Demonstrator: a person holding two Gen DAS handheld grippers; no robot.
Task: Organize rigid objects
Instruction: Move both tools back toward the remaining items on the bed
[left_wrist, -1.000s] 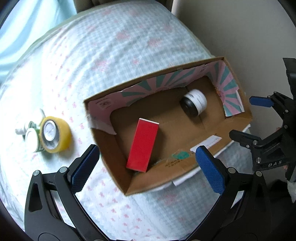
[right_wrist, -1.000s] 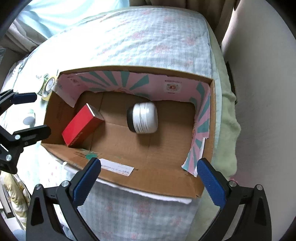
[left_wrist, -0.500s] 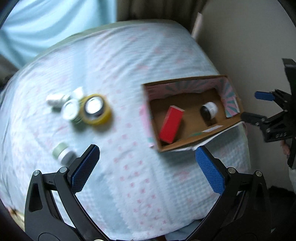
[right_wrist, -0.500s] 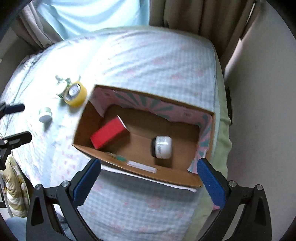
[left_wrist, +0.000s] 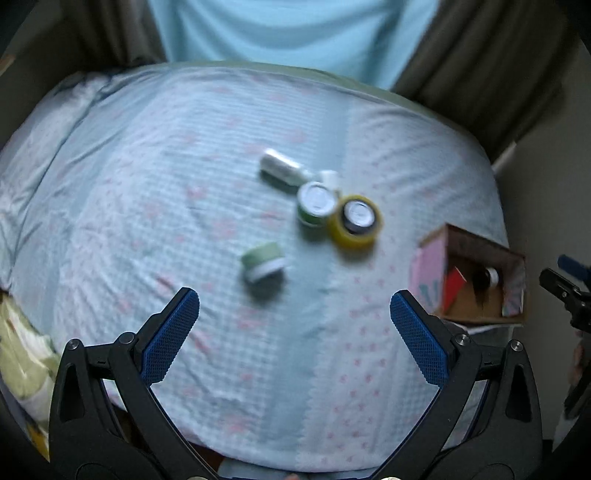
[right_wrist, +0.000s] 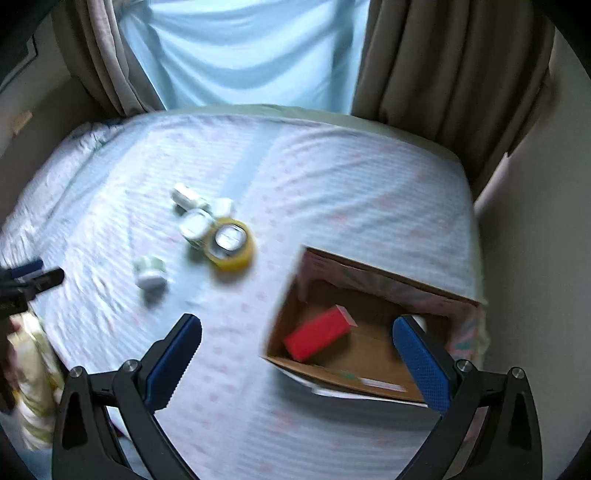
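A cardboard box (right_wrist: 373, 271) with a pink lining stands on the bed at the right and holds a red box (right_wrist: 317, 334) and a white jar, mostly hidden. It also shows in the left wrist view (left_wrist: 476, 245). A yellow tape roll (left_wrist: 354, 221), a green-sided tin (left_wrist: 314, 203), a white bottle (left_wrist: 279, 168) and a green jar (left_wrist: 263, 260) lie on the bedspread. My left gripper (left_wrist: 294, 334) is open and empty, above the bed short of the green jar. My right gripper (right_wrist: 297, 360) is open and empty, near the box's left side.
The bed (right_wrist: 332, 177) has a light blue checked cover with pink marks. Curtains (right_wrist: 443, 62) and a bright window lie beyond its far edge. A wall runs along the right. A yellowish cloth (left_wrist: 22, 365) lies at the lower left.
Both grippers have pulled back and up from the box. The left view has swung left, so the loose items are now central and the box is at the right edge.
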